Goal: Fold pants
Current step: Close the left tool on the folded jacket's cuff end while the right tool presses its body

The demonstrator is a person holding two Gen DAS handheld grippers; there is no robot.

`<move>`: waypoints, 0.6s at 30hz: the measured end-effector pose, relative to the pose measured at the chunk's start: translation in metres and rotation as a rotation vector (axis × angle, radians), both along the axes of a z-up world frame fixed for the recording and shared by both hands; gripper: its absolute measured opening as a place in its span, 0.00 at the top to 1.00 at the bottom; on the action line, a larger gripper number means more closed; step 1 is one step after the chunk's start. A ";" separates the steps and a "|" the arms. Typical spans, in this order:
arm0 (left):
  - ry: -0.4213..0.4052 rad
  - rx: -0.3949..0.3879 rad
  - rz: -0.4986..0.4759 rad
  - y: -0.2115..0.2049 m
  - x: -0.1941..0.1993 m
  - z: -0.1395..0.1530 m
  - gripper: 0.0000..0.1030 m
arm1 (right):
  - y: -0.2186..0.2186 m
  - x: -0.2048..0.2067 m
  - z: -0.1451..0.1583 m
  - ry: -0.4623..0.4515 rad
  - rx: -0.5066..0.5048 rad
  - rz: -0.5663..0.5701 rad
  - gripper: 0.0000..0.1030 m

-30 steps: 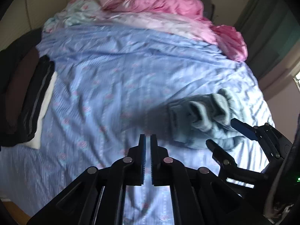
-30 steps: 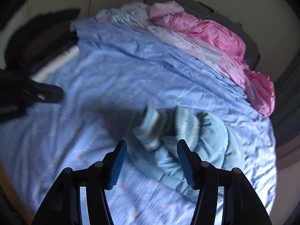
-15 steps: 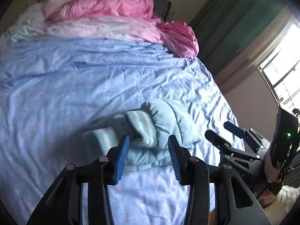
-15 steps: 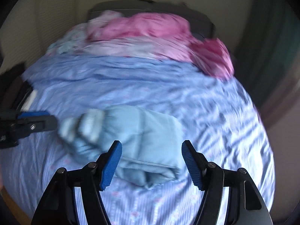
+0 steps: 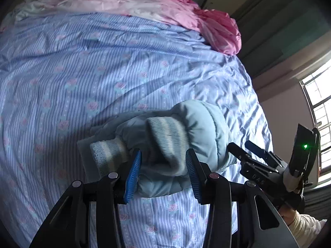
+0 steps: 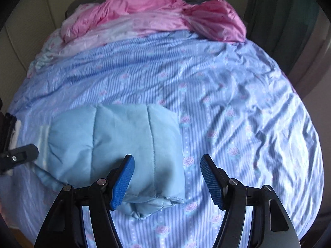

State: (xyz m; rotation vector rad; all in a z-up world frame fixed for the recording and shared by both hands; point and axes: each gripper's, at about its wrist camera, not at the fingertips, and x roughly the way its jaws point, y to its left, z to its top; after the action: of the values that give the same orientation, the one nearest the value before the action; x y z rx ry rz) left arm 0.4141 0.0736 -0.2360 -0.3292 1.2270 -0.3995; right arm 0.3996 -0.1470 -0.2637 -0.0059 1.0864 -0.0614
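The pants (image 5: 198, 124) are light blue, padded and quilted, with striped knit cuffs (image 5: 167, 142), and lie in a folded bundle on the striped blue bedsheet (image 5: 103, 72). My left gripper (image 5: 163, 173) is open, its jaws either side of one cuff at the bundle's near end. My right gripper (image 6: 167, 179) is open over the opposite end of the pants (image 6: 115, 140), above their right corner. The right gripper also shows at the right of the left wrist view (image 5: 246, 148). One left finger tip (image 6: 22, 155) shows at the left edge of the right wrist view.
A crumpled pink duvet (image 6: 157, 14) lies across the head of the bed. Dark curtains (image 5: 285, 20) and a bright window (image 5: 318, 111) are beyond the bed's right side. A dark garment (image 6: 8, 128) lies at the bed's left edge.
My left gripper opened from shut and swung right, closing in on the cuffs. My right gripper moved round to the bundle's other end. The pants look more compactly folded than before.
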 end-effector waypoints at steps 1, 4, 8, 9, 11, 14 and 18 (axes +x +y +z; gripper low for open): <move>0.009 -0.007 0.005 0.000 0.001 -0.003 0.59 | -0.001 0.001 -0.003 0.006 0.004 0.002 0.35; 0.042 -0.030 0.019 -0.001 0.004 -0.013 0.59 | -0.002 0.002 -0.011 0.021 0.014 0.002 0.35; 0.084 -0.111 0.041 -0.005 0.008 -0.020 0.64 | -0.006 0.002 -0.017 0.035 0.036 -0.004 0.35; 0.087 -0.117 0.042 -0.006 0.009 -0.021 0.67 | -0.006 0.002 -0.018 0.037 0.034 -0.006 0.35; 0.093 -0.127 0.032 -0.011 0.009 -0.021 0.83 | -0.006 0.002 -0.019 0.043 0.025 -0.008 0.35; 0.082 -0.127 0.035 -0.012 0.006 -0.013 0.88 | -0.008 0.000 -0.017 0.051 0.037 -0.005 0.35; -0.009 -0.121 0.057 -0.001 -0.007 0.020 0.89 | -0.007 -0.010 0.004 0.012 0.055 0.004 0.35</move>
State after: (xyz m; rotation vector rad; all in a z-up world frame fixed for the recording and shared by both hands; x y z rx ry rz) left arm 0.4075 0.0729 -0.2159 -0.4648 1.1849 -0.4261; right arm 0.3898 -0.1540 -0.2595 0.0411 1.0996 -0.0284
